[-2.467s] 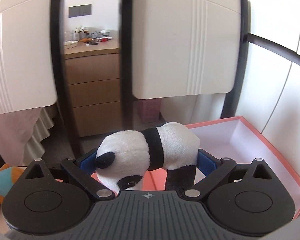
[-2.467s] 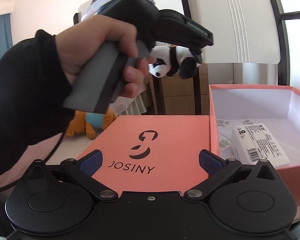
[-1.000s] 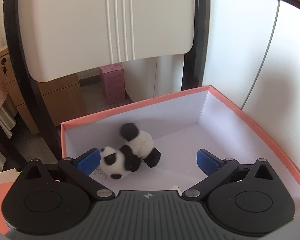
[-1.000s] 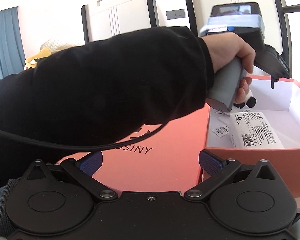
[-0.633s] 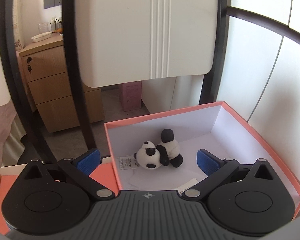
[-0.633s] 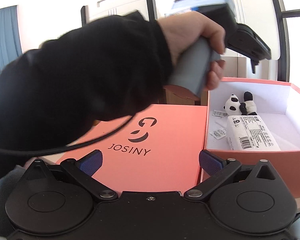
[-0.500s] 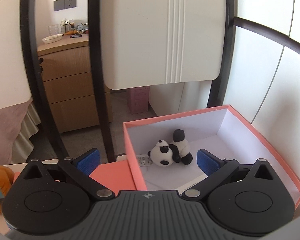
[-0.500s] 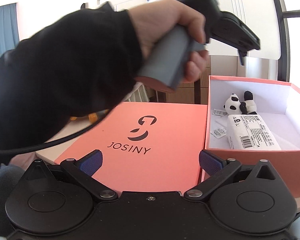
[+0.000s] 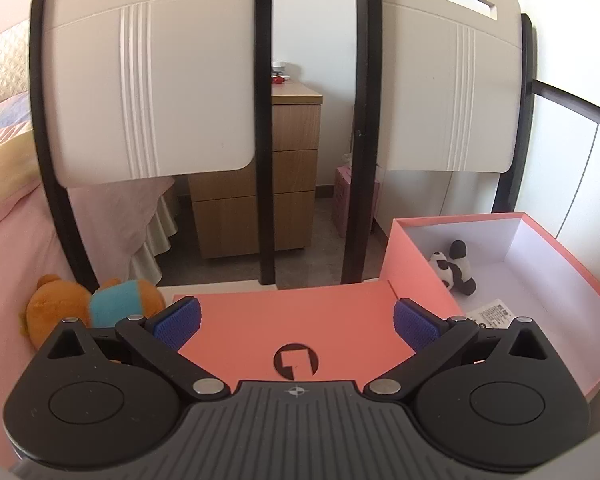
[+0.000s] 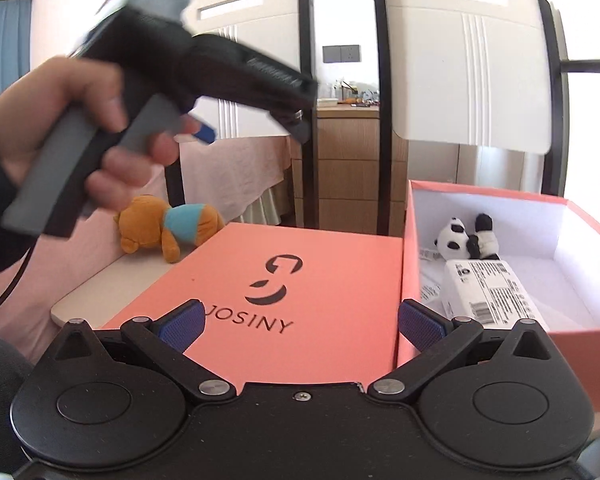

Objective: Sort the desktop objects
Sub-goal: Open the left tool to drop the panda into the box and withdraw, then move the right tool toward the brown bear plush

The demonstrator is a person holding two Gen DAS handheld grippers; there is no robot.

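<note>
Left gripper [image 9: 296, 322]: its two blue fingers are spread wide with nothing between them; it hangs above the lid.
Right gripper [image 10: 300, 322]: also spread wide and empty, low over the near edge of the lid.
Hand [image 10: 72, 136]: a person's hand in a dark sleeve holds the grey handle of the left gripper up in the air, at the left in the right wrist view; this part is blurred.
Lid [image 9: 300, 320]: a flat pink lid lies on the table, just left of the box; in the right wrist view it shows a black logo and the word JOSINY.
Box [image 10: 404, 240]: open, pink outside and white inside, standing on the right side and touching the lid.
Panda [image 10: 466, 240]: a small black and white soft toy, lying on its side at the far left corner inside the box.
White packet [image 10: 492, 292]: lies on the box floor, just in front of the panda, with printed labels up.
Bear [image 10: 168, 226]: an orange soft toy with a blue shirt lies on the table beyond the far left corner of the lid.
Chairs [image 9: 148, 92]: two white chair backs with black frames stand behind the table.
Drawers [image 9: 276, 184]: a wooden drawer cabinet is seen between the chairs.
</note>
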